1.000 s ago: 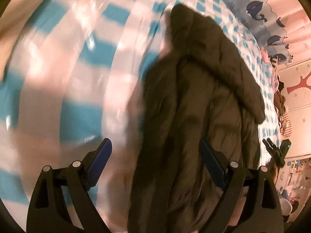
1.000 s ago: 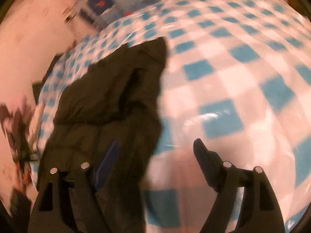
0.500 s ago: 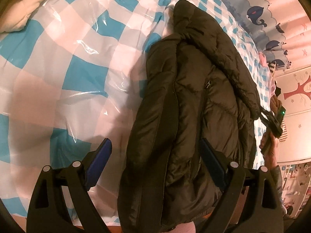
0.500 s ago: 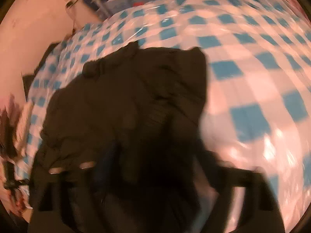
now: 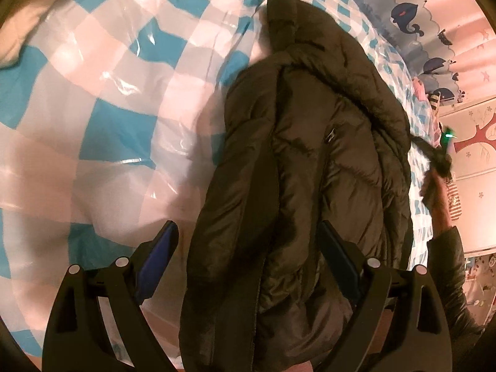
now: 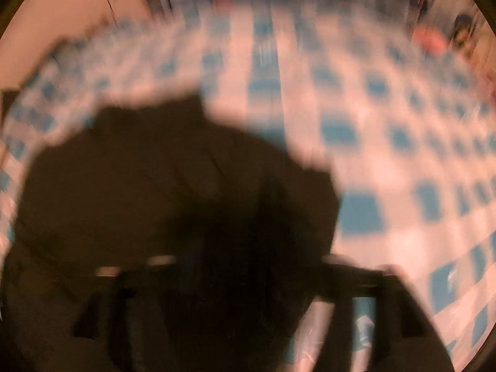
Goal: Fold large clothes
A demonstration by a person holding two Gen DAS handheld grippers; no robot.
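A dark olive puffer jacket (image 5: 310, 167) lies lengthwise on a blue-and-white checked bed cover (image 5: 108, 93), its hood at the far end. My left gripper (image 5: 248, 248) is open, with the jacket's near hem between its blue-padded fingers (image 5: 158, 248). In the left wrist view my right gripper (image 5: 440, 155) is at the jacket's far right edge, seemingly on a dark strip of fabric. The right wrist view is heavily blurred: the jacket (image 6: 155, 201) fills the lower left, and the gripper (image 6: 248, 279) is a dark smear over it.
A whale-print blue fabric (image 5: 412, 21) and a pink wall with a tree decal (image 5: 477, 136) lie beyond the bed. A beige pillow (image 5: 18, 31) sits at the far left. The checked cover (image 6: 372, 124) stretches away to the right.
The right gripper moved from the checked cover onto the jacket and is moving fast. The left gripper has steadied at the jacket's near hem.
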